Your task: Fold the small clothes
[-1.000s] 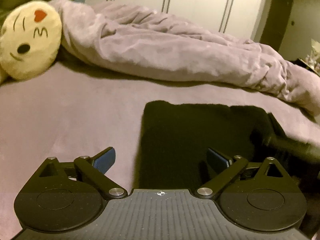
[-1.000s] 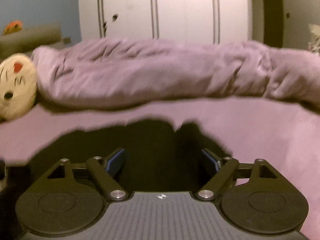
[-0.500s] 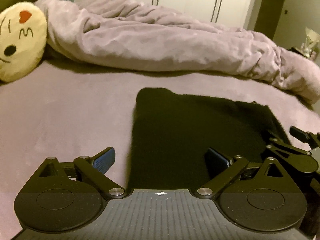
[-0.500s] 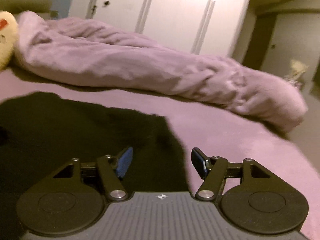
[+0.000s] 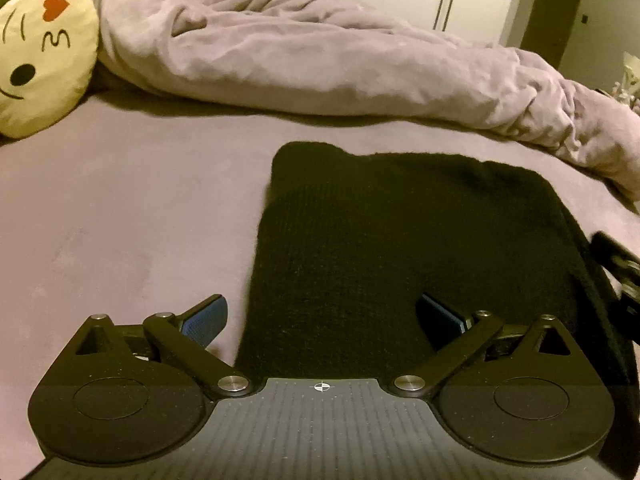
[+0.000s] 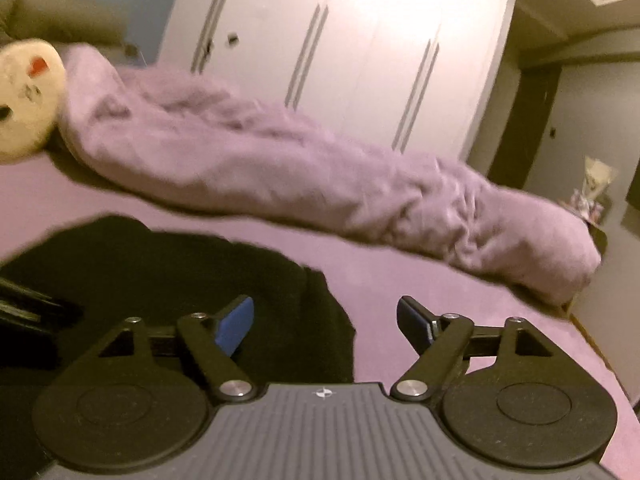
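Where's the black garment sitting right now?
The black garment lies flat on the purple bed sheet, just ahead of the left gripper, short of the rumpled blanket; in the right wrist view it is at lower left.

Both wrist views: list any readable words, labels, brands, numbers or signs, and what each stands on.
No readable text in either view.
Yellow pillow: a drawn face and a red heart, no letters.
Each gripper body: a small crosshair mark, not text.
Black garment: no label visible.
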Motion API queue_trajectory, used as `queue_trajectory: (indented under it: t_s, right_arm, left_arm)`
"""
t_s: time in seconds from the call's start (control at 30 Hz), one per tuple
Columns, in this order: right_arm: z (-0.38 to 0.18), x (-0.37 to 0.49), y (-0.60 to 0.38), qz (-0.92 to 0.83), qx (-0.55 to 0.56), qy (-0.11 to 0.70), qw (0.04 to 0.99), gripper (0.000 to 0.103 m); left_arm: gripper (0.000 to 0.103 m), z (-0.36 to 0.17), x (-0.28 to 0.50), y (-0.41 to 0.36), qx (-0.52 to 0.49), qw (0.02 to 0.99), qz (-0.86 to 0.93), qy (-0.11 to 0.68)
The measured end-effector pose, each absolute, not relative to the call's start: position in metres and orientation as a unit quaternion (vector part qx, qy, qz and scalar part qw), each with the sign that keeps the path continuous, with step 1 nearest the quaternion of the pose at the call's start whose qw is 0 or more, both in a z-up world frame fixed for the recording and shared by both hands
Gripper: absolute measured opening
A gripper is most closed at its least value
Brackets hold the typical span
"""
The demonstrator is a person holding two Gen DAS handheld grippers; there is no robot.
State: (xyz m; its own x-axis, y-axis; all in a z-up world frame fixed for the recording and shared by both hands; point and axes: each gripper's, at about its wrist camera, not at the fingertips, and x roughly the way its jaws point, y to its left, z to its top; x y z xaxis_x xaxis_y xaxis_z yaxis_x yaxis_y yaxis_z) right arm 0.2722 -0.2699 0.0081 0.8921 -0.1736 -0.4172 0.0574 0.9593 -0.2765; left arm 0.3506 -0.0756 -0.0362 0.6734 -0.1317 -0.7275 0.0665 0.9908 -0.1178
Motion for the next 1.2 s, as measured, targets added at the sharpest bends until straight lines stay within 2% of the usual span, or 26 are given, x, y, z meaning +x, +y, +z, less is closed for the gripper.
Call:
queue_trajectory:
  t_s: [0.07,0.13,0.2,0.5,0.73,0.97,1.2]
  right_arm:
    - [0.01,0.259,-0.262,-0.027,-0.123,0.232,0.965,0.079]
    - [0.001,0.254,-0.254,0.002,-0.135,0.256,0.957,0.057]
    - [-0.013,0.254,-0.249,0.007,-0.154,0.287,0.945,0.04]
    - [-0.041,0.265,-0.263,-0.001,-0.113,0.312,0.943,0.042]
    - [-0.033,0.262,-0.255,-0.007,-0.13,0.322,0.938,0.043]
    - [-0.003,0.203,-0.247,0.008,-0.11,0.297,0.948,0.043]
    - [-0.01,0.162,-0.255,0.016,-0.069,0.319,0.945,0.043]
  left_arm:
    - [0.103,-0.035,0.351,-0.076,-0.045,0.911,-0.053,0.407]
    - [0.103,-0.034,0.352,-0.076,-0.047,0.908,-0.053,0.412]
    - [0.103,-0.031,0.35,-0.075,-0.045,0.907,-0.054,0.416]
    - [0.103,-0.023,0.338,-0.077,-0.029,0.902,-0.07,0.424]
    - [0.103,-0.012,0.326,-0.074,-0.02,0.903,-0.069,0.424]
    - [0.103,-0.002,0.298,-0.057,-0.048,0.905,-0.071,0.416]
    - [0.103,-0.003,0.254,-0.045,-0.074,0.911,-0.045,0.402]
